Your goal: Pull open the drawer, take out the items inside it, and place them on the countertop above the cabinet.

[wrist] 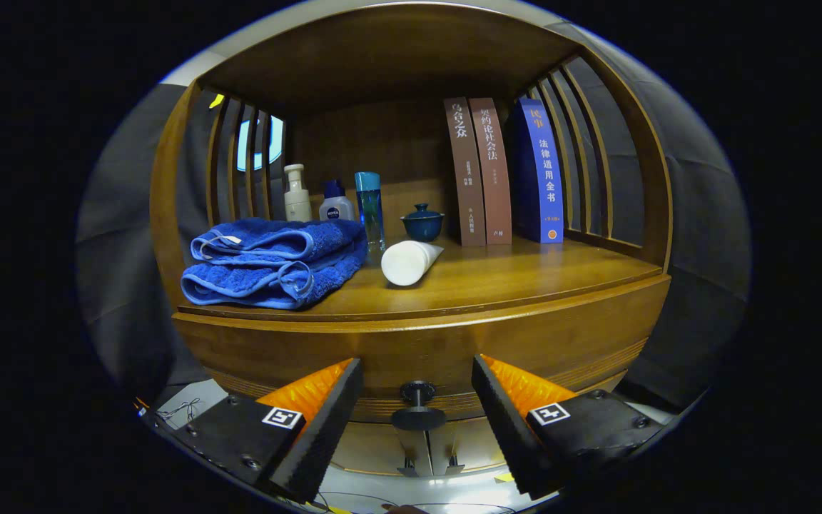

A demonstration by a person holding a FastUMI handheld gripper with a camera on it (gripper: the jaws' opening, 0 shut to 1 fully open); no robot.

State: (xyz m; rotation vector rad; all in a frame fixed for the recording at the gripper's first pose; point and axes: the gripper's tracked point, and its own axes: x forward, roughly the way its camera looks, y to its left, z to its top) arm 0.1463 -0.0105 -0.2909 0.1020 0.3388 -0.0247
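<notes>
The gripper (418, 400) has its two fingers spread wide apart, and they hold nothing. Between the fingers sits the small dark round knob (418, 392) of the brown wooden drawer (525, 343). The fingers do not touch the knob. The drawer looks closed, so what is inside it cannot be seen. Just above the drawer is the shiny brown wooden countertop (525, 275) of the cabinet. On it lies a folded blue fluffy towel (275, 260), with a white tube (409, 261) lying on its side just beside it. Behind the towel stand a cream pump bottle (297, 194), a small white bottle with a blue cap (336, 201) and a tall clear blue bottle (369, 208). A little dark blue lidded pot (422, 222) sits near two brown books (479, 171) and a blue book (541, 171), all standing upright.
</notes>
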